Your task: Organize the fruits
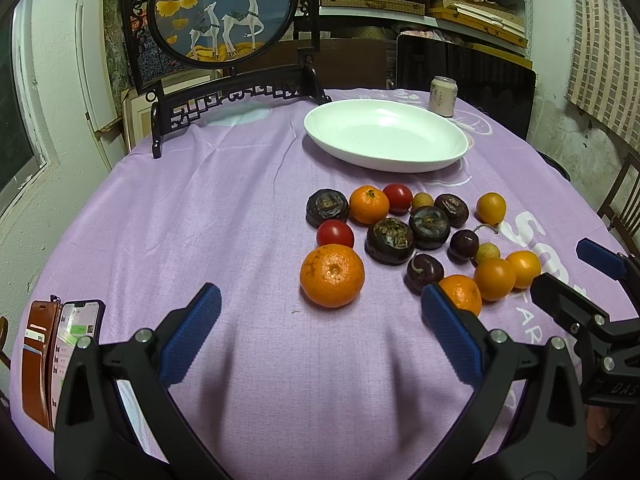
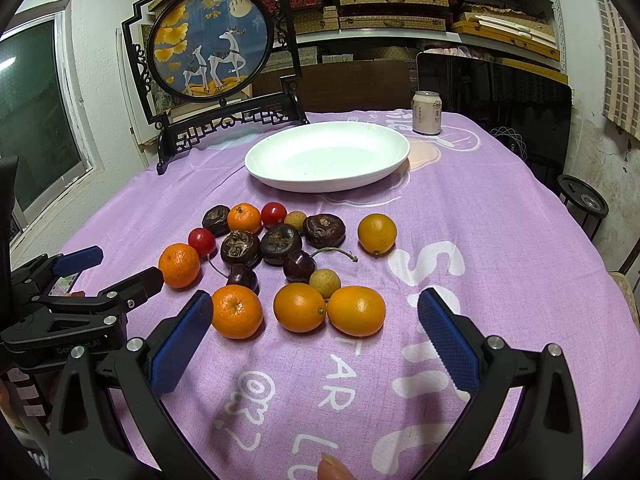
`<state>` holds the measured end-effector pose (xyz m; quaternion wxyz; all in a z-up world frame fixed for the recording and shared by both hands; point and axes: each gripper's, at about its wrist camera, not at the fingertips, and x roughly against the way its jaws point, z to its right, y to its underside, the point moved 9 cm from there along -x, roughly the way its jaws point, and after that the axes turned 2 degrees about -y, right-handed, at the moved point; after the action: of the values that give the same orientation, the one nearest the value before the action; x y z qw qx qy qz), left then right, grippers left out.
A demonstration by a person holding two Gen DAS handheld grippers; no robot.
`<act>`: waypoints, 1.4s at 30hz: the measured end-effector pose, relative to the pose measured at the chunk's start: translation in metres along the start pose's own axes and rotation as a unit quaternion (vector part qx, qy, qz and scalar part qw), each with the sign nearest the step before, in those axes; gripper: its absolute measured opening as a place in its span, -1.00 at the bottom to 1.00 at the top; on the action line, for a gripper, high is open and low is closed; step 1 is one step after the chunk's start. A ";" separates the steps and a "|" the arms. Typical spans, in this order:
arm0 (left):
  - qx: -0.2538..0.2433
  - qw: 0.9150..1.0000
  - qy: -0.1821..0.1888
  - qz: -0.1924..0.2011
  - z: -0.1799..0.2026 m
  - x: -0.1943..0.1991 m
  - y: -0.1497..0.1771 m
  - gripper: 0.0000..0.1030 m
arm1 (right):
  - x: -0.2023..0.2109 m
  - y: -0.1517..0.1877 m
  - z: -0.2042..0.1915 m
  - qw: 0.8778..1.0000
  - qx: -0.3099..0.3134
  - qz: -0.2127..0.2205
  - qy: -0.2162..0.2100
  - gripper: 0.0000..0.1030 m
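A heap of fruit lies on the purple tablecloth: several oranges such as the nearest large one [image 1: 332, 275] [image 2: 179, 265], two red tomatoes [image 1: 335, 233] [image 2: 202, 241], dark water chestnuts [image 1: 389, 240] [image 2: 241, 249], dark cherries [image 1: 425, 272] [image 2: 299, 265] and pale longans [image 2: 325, 283]. An empty white oval plate [image 1: 386, 134] [image 2: 327, 156] sits behind the heap. My left gripper [image 1: 320, 320] is open and empty, just short of the large orange. My right gripper [image 2: 314, 324] is open and empty, with three oranges [image 2: 299, 306] between its fingertips' line.
A framed deer screen [image 1: 222, 12] [image 2: 212, 46] stands at the back left. A drink can [image 1: 443, 96] [image 2: 427, 113] stands behind the plate. A phone in a brown wallet case [image 1: 56, 356] lies at the near left edge. Shelves and a dark chair stand behind the table.
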<state>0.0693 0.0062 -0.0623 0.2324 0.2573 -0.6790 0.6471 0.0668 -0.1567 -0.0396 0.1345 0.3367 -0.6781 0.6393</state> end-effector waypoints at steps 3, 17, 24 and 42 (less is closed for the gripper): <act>0.000 1.000 0.000 0.000 0.000 0.000 0.000 0.96 | 0.000 0.000 -0.001 1.000 0.000 0.000 0.000 0.97; -0.001 1.000 -0.001 -0.001 -0.003 0.001 0.002 0.96 | -0.001 0.000 -0.001 1.000 -0.001 0.000 -0.001 0.97; -0.001 1.000 -0.001 -0.001 -0.002 0.000 0.003 0.96 | -0.001 0.000 0.000 1.000 -0.001 0.001 -0.001 0.97; -0.004 1.000 -0.002 -0.005 -0.003 -0.002 0.009 0.96 | -0.002 -0.001 -0.001 1.000 -0.001 0.001 -0.001 0.97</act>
<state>0.0653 0.0095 -0.0702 0.2351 0.2611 -0.6812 0.6423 0.0680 -0.1551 -0.0400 0.1337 0.3367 -0.6790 0.6385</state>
